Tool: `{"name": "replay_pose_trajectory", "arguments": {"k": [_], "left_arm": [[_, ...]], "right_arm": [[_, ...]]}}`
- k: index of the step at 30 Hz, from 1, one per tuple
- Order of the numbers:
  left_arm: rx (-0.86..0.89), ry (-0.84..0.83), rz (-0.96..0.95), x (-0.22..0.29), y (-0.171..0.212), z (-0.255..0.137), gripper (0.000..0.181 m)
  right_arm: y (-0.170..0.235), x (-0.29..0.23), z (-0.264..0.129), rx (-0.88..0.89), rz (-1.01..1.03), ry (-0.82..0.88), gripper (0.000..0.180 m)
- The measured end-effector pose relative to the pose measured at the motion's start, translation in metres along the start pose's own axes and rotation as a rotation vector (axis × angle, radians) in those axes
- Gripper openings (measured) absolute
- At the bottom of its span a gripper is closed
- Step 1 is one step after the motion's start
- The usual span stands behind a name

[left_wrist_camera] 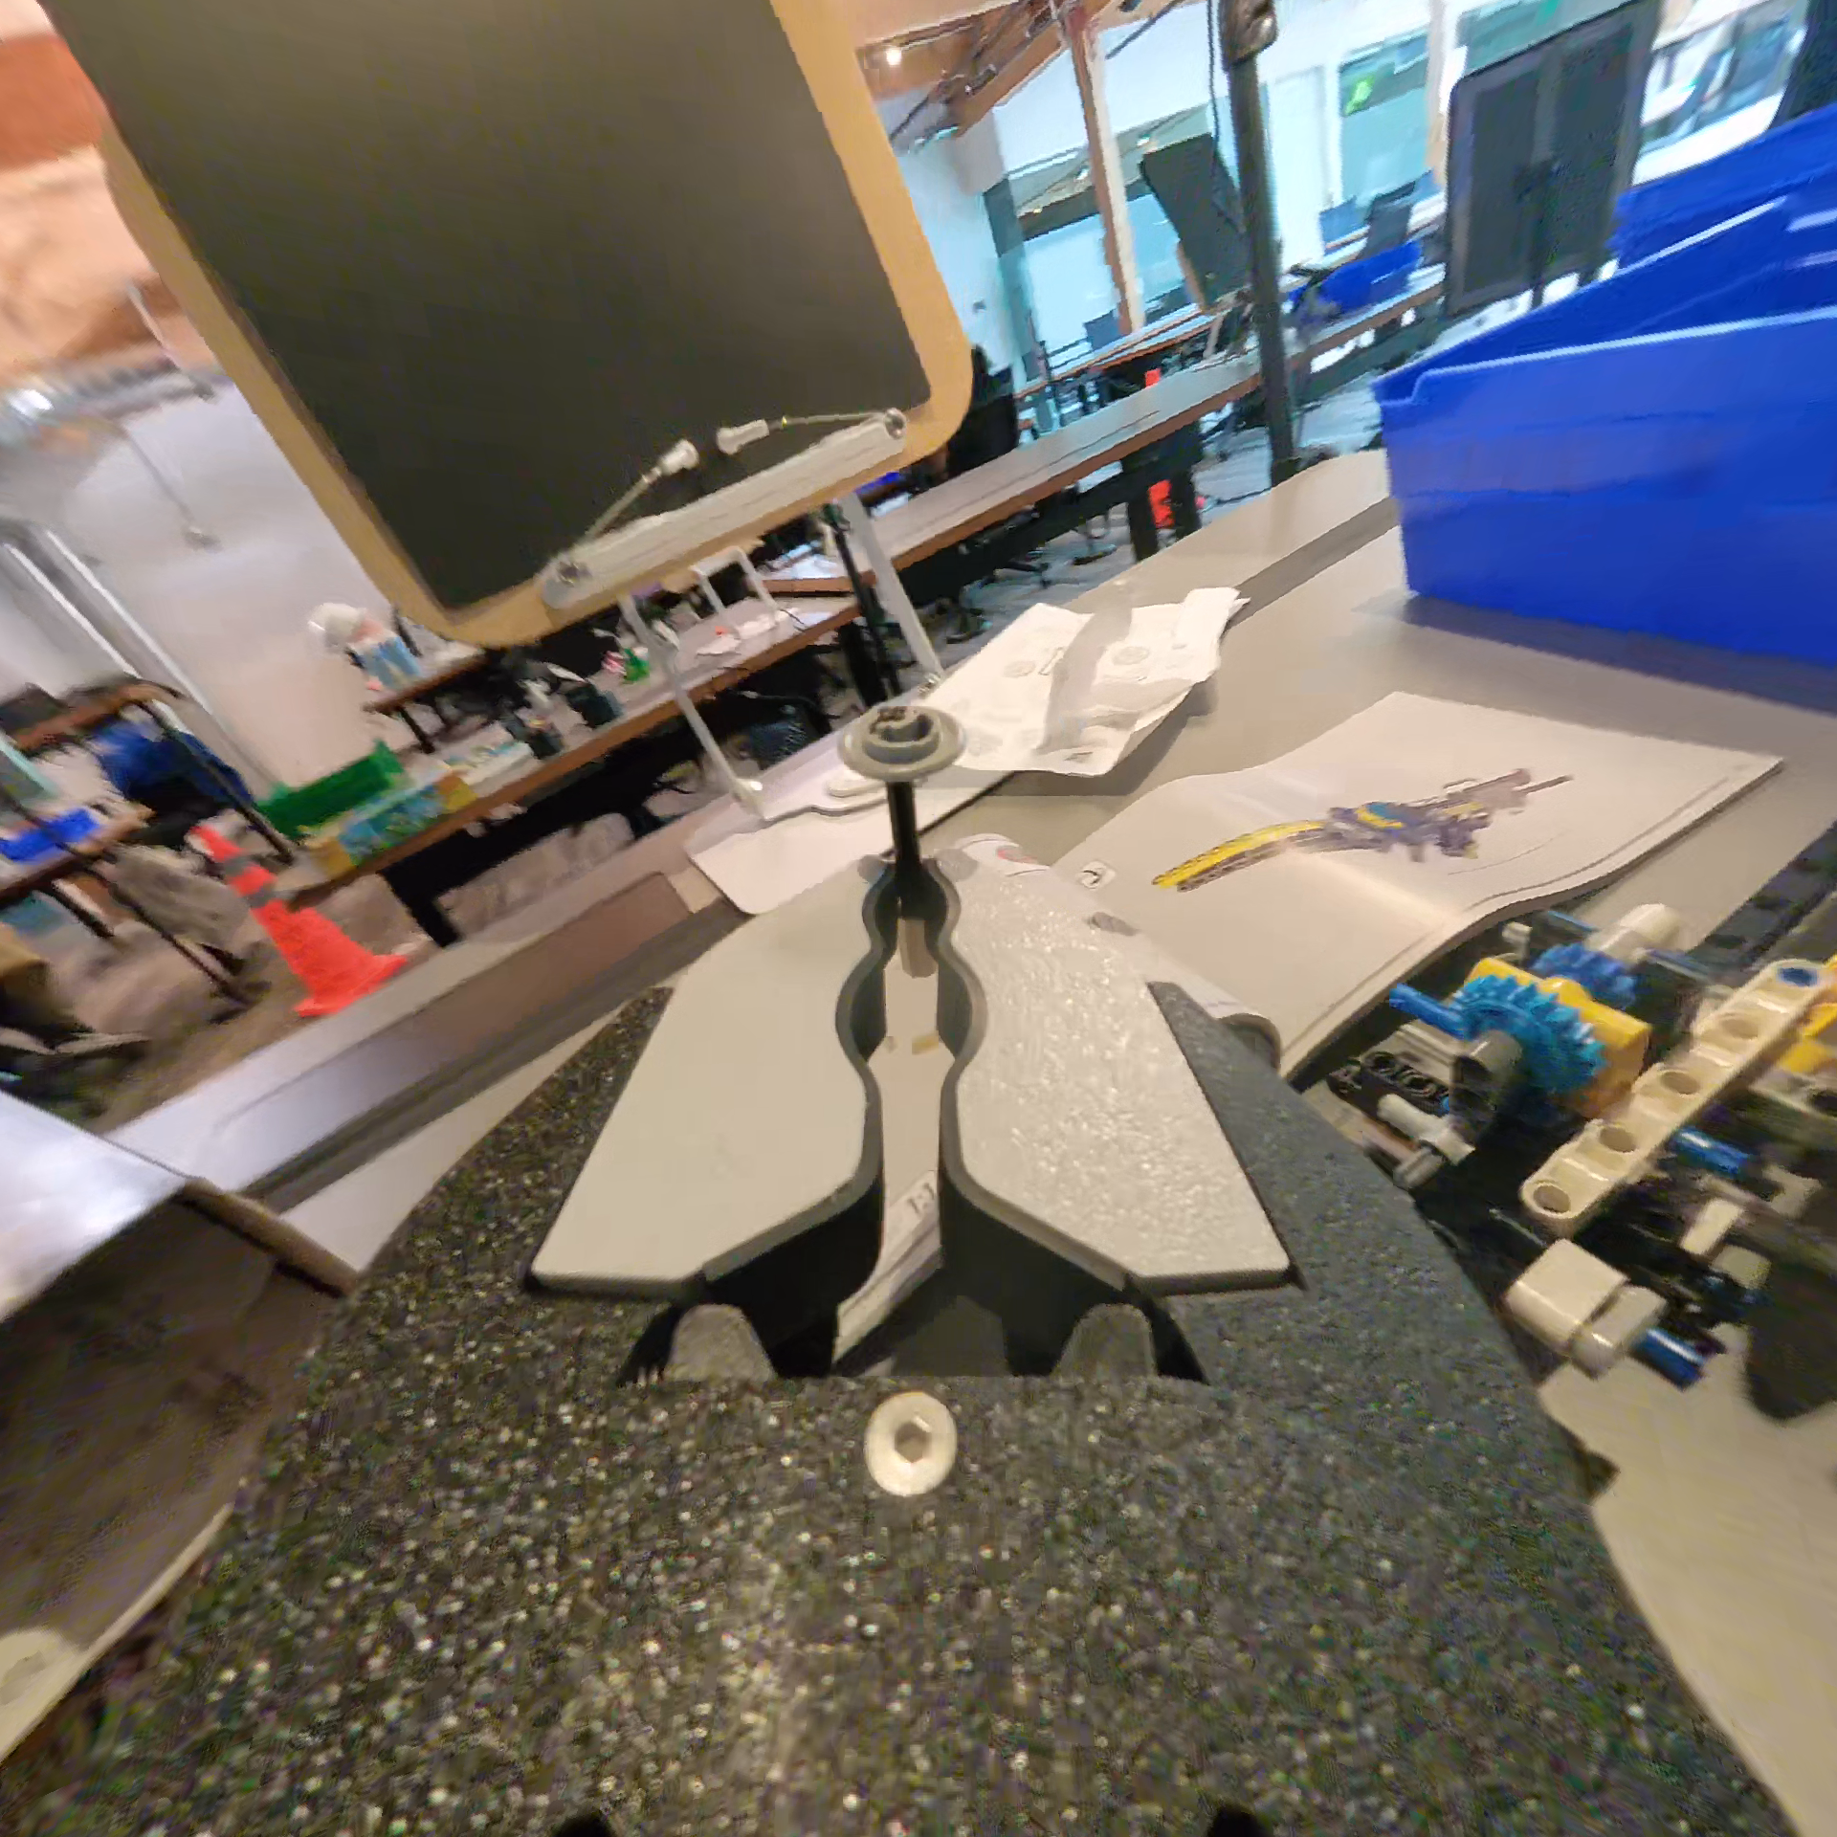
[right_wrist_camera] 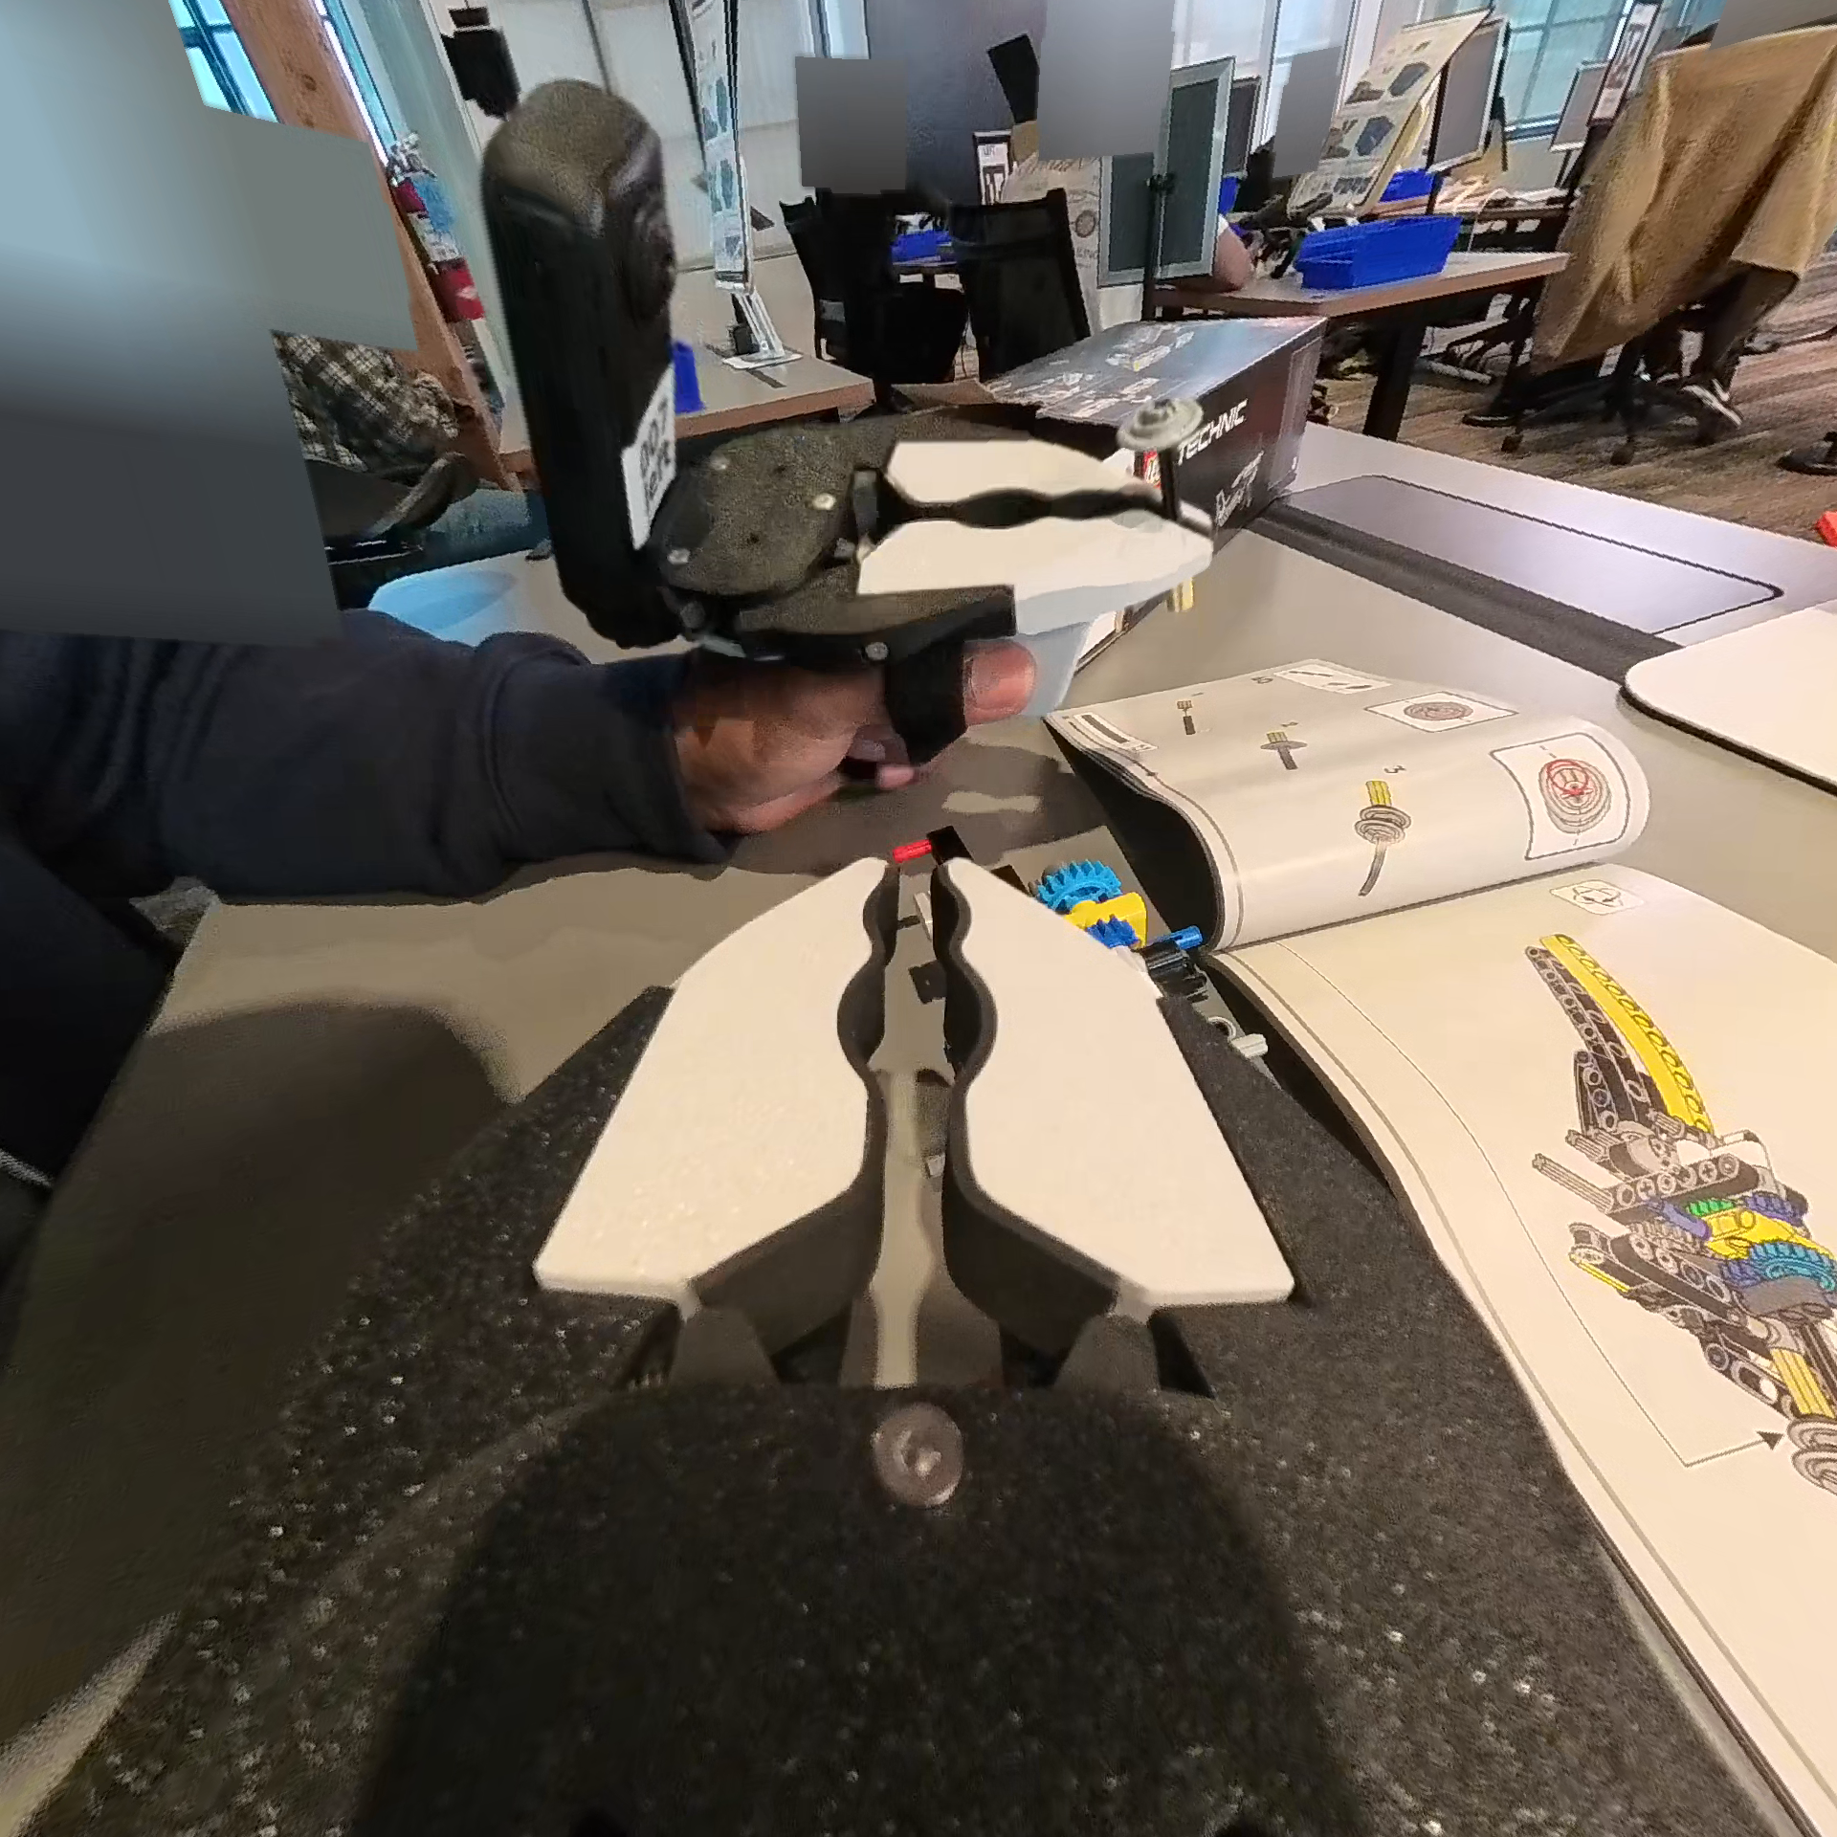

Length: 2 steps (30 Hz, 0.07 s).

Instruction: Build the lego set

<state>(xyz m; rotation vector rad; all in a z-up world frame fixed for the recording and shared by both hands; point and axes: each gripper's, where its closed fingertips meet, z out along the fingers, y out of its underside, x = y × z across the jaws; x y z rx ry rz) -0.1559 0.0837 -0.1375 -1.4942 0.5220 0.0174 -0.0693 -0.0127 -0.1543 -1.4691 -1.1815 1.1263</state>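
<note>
Left gripper (left_wrist_camera: pixel 910 895): jaws clenched on a thin black axle (left_wrist_camera: pixel 907 835), pinched right at the fingertips, with only a narrow wavy slit between the 2 pale fingers.
Axle: stands upright out of the tips, raised above the table (left_wrist_camera: pixel 1292 636).
Grey wheel disc (left_wrist_camera: pixel 900 746): sits on the top end of the axle, above and clear of the jaws, lying roughly flat.
Same grip from the right wrist view: the left gripper (right_wrist_camera: pixel 1173 507) is held up in the air by a hand (right_wrist_camera: pixel 795 736) in a dark sleeve, the disc (right_wrist_camera: pixel 1158 422) poking up just past its tips.
Right gripper (right_wrist_camera: pixel 915 875): jaws nearly closed, only a slim gap showing; I cannot tell whether anything is pinched in it.
Lego assembly (left_wrist_camera: pixel 1551 1054): on the table to the right of the left gripper, with blue gears, a yellow block and a pale holed beam; in the right wrist view it (right_wrist_camera: pixel 1093 910) lies just beyond the right fingertips, slightly right of them.
Instruction booklet (right_wrist_camera: pixel 1392 994): open on the table, right of the right gripper, touching the assembly's far side.
Lego box (right_wrist_camera: pixel 1193 398): dark, behind the left gripper.
Blue bins (left_wrist_camera: pixel 1640 427): stacked at the table's far right.
</note>
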Motion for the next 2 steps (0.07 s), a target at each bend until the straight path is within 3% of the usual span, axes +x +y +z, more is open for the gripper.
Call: {"name": "replay_pose_trajectory", "arguments": {"k": [2], "left_arm": [[0.018, -0.034, 0.076, 0.0003, -0.0051, -0.0017, 0.005]], "right_arm": [[0.0001, 0.0003, 0.0000, 0.000, 0.002, 0.001, 0.006]]}}
